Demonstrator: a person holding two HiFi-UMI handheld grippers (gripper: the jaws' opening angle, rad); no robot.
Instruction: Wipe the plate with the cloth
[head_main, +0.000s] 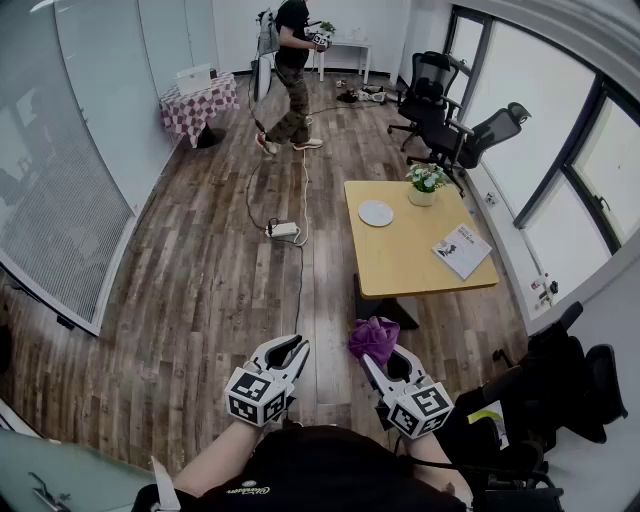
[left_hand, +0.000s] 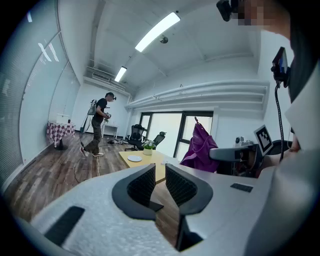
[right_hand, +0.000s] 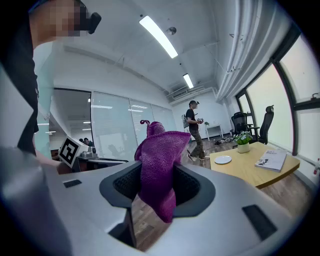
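Purple cloth clamped in right gripper; left gripper jaws slightly apart (empty); plate on table near plant

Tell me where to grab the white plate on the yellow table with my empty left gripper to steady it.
Pinch the plate by its rim, probably on the side away from the flower pot. It lies flat on the table, so only the edge gives the left gripper something to close on, and that leaves its middle free for the cloth.
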